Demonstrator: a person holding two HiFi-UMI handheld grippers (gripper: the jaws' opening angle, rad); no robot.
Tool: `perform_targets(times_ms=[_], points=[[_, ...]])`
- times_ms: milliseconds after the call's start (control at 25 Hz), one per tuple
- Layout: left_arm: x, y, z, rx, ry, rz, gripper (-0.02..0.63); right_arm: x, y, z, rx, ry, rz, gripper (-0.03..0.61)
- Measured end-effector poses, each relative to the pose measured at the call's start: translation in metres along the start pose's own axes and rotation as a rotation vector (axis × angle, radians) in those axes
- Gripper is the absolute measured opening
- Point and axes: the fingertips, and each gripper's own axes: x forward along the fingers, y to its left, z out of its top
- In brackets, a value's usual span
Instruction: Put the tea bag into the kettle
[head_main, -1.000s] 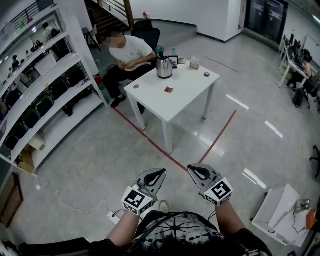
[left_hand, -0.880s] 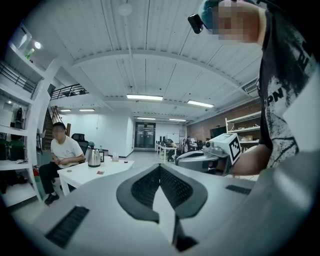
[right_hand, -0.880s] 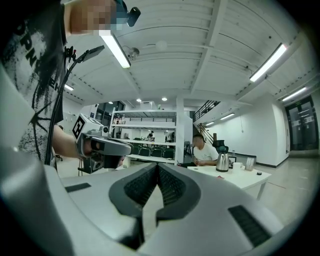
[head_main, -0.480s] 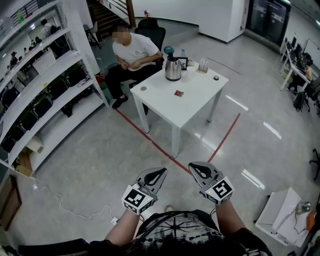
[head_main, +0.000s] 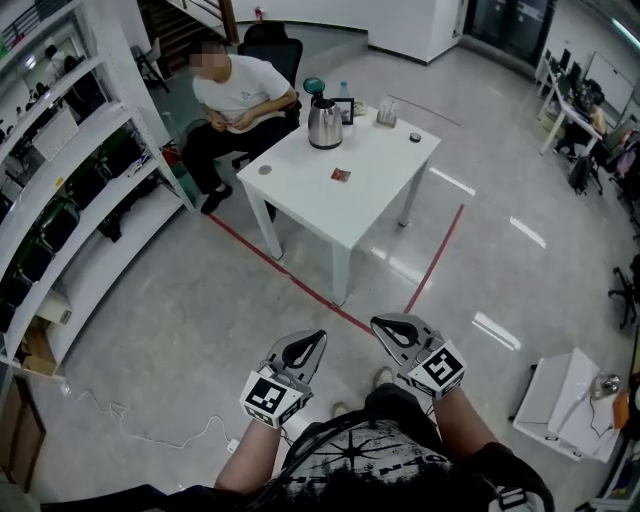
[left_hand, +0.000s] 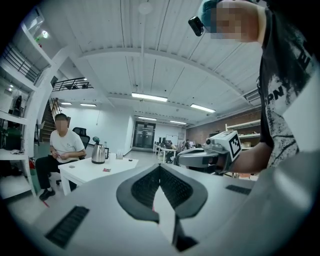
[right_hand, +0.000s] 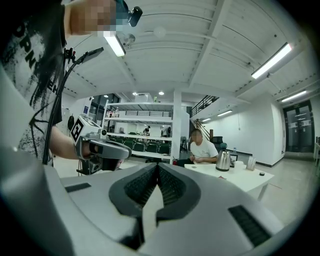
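A steel kettle (head_main: 324, 124) stands at the far side of a white table (head_main: 300, 200), several steps ahead of me. A small red tea bag (head_main: 340, 176) lies flat near the table's middle, in front of the kettle. I hold both grippers low against my body, far from the table. My left gripper (head_main: 317, 338) and right gripper (head_main: 383, 326) are both shut with nothing between their jaws. The left gripper view shows the kettle (left_hand: 98, 154) and the tea bag (left_hand: 106, 170) in the distance. In the right gripper view the kettle (right_hand: 223, 161) is just as far off.
A person (head_main: 232, 95) sits on a chair behind the table's far left corner. Small items (head_main: 385, 117) stand near the kettle. Shelving (head_main: 70, 190) lines the left wall. Red tape (head_main: 300, 290) runs across the floor under the table. A white box (head_main: 560, 400) sits at the lower right.
The view has swung and the table sits a little nearer and more to the left. Both grippers stay shut in front of my body.
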Motion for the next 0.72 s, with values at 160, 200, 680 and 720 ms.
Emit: perform_targets(times_ms=[160, 200, 680, 720], points=[[0.011, 0.014, -0.003, -0.013, 0.005, 0.008, 0.008, 0.012, -0.013, -0.003, 0.003, 0.018, 0.010, 0.009], [0.014, 0.017, -0.003, -0.014, 0.008, 0.011, 0.008, 0.017, -0.017, -0.003, 0.006, 0.018, 0.016, 0.009], [0.092, 0.080, 0.011, -0.028, 0.037, 0.129, 0.008, 0.077, -0.117, 0.001, 0.020, -0.015, 0.144, 0.009], [0.103, 0.087, 0.014, -0.033, 0.037, 0.146, 0.008, 0.081, -0.129, 0.000, 0.020, -0.016, 0.159, 0.009]])
